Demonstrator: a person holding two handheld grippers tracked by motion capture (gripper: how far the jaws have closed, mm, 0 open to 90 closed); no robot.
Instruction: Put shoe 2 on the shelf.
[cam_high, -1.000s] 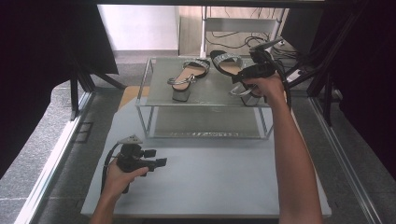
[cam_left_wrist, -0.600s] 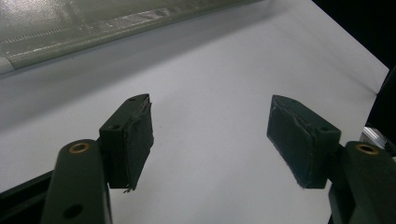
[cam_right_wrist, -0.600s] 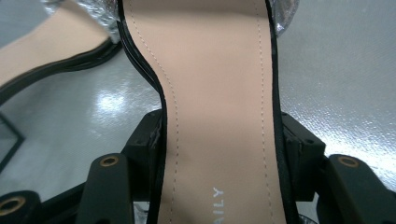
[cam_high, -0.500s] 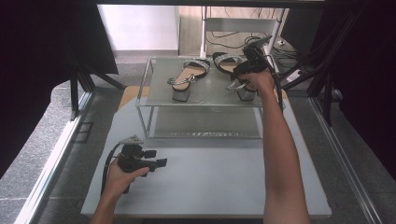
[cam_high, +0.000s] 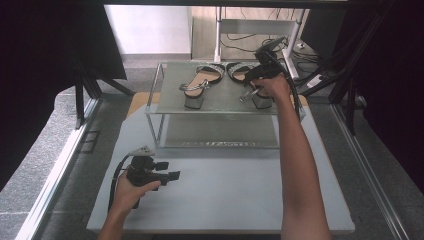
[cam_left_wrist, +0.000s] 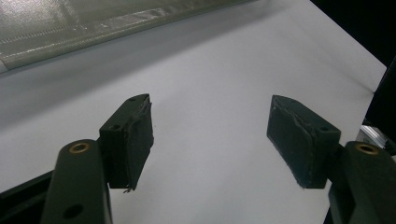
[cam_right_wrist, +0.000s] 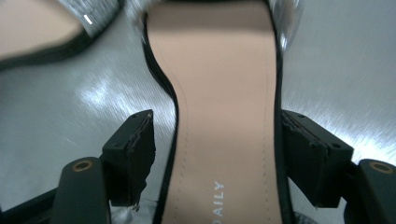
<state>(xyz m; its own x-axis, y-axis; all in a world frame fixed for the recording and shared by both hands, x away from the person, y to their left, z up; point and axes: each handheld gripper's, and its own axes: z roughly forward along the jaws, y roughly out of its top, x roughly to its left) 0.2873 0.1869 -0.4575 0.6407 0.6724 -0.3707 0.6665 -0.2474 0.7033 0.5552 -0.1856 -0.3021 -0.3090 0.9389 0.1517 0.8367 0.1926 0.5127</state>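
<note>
I am holding my right tongs (cam_high: 258, 75) at the upper right of the high view, over the black block-heeled sandal with the tan insole and silver strap (cam_high: 248, 79), which is standing on the top of the glass shelf rack with the thin metal frame (cam_high: 165, 109), just right of its matching sandal (cam_high: 198, 82). In the right gripper view the sandal (cam_right_wrist: 224, 116) is lying between my two black pads (cam_right_wrist: 133, 154); the jaws have just been opening, and they are standing apart on either side of the sole with a sliver of gap on the left, so I am judging that I am letting the shoe rest on the shelf rather than gripping it. The pair are sitting side by side, toes away from me, as a tidy pair would be set. My left tongs (cam_high: 170, 176) are waiting low at the lower left, jaws wide apart with nothing between them, hovering over the pale grey tabletop (cam_high: 240, 200), out of the way of the working arm; in the left gripper view they (cam_left_wrist: 210, 140) are spreading over bare surface. Around the tabletop, grey floor, black frame struts and dark curtains are closing in, with cables lying beyond the rack.
</note>
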